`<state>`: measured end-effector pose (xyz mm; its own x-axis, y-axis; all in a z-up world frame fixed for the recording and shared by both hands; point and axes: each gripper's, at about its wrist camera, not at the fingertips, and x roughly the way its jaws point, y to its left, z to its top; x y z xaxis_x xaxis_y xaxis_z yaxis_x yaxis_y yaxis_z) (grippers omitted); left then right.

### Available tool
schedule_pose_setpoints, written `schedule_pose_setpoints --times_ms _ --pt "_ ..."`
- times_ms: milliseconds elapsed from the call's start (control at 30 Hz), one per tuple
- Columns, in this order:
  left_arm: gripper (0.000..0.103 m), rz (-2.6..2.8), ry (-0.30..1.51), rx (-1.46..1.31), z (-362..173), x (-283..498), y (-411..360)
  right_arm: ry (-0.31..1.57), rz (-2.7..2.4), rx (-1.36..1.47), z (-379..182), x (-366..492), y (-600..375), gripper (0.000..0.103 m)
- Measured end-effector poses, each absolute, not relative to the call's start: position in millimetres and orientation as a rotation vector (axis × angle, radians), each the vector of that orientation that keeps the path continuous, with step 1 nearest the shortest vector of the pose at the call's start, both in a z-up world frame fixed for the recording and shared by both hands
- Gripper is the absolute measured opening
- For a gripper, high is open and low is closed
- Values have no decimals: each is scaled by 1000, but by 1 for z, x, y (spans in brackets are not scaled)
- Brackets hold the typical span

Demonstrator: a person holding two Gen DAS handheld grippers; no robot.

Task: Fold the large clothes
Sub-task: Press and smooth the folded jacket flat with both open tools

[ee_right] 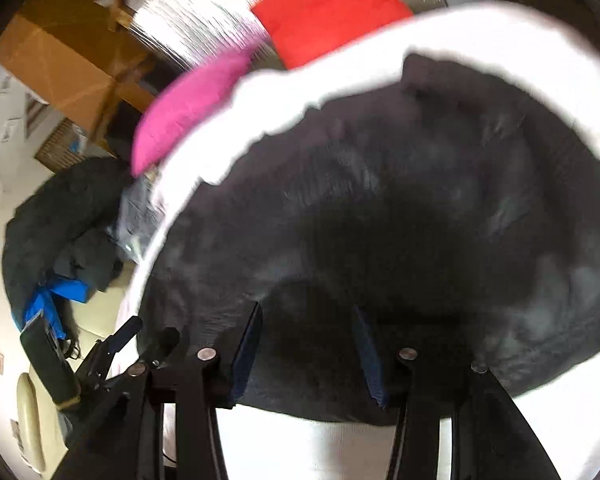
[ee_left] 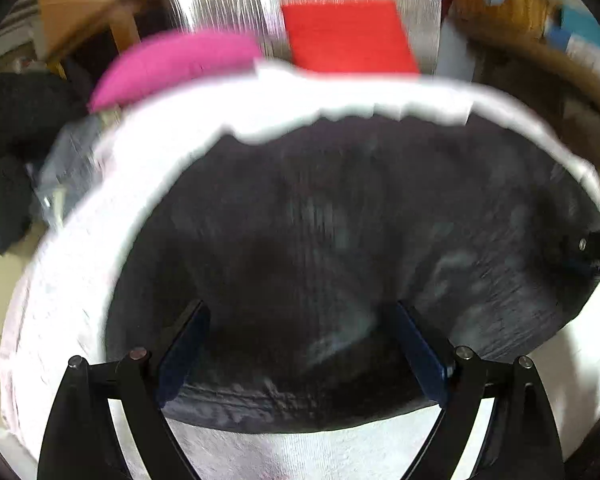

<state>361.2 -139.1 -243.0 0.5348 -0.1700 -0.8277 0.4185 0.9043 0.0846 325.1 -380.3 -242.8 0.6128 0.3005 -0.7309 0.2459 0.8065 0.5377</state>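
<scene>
A dark garment (ee_left: 340,240) lies spread over a white-covered surface (ee_left: 80,260), its near hem running across just in front of both grippers. The left gripper (ee_left: 300,344) points steeply down at it, blue-padded fingers (ee_left: 184,344) standing wide apart over the cloth near the hem; whether the tips press the fabric cannot be told. The right gripper (ee_right: 308,344) also tilts steeply down, its fingers (ee_right: 246,344) about half apart with the garment's hem zone between them; whether the pads grip a fold cannot be told. In the left wrist view the right gripper shows at the right edge, on the garment's far side. Beyond the surface lie a pink cushion (ee_left: 180,64) and a red cushion (ee_left: 348,36); a dark clothes heap (ee_right: 60,224) and a cardboard box (ee_right: 68,56) sit to the left.
</scene>
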Motion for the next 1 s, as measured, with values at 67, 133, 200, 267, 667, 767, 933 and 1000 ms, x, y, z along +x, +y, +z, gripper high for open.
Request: schedule_pose_setpoints --times_ms 67,133,200,267,667,767,933,1000 --pt "95 -349 940 300 -250 364 -141 969 14 640 -254 337 -375 51" --pt "95 -352 928 325 -246 363 -143 968 17 633 -250 337 -375 51" --pt "95 -365 912 309 -240 360 -139 961 29 644 -243 333 -381 51" --pt "94 -343 888 283 -229 364 -129 921 -12 653 -231 322 -395 51" --pt "95 -81 949 226 -242 406 -66 903 -358 722 -237 281 -485 64" --pt "94 -86 917 265 -242 404 -74 891 -354 719 -233 280 -483 65" --pt "94 -106 892 279 -238 390 -78 750 -290 707 -209 267 -478 65" --pt "94 -122 872 293 -235 385 -81 700 -280 662 -199 268 -467 65"
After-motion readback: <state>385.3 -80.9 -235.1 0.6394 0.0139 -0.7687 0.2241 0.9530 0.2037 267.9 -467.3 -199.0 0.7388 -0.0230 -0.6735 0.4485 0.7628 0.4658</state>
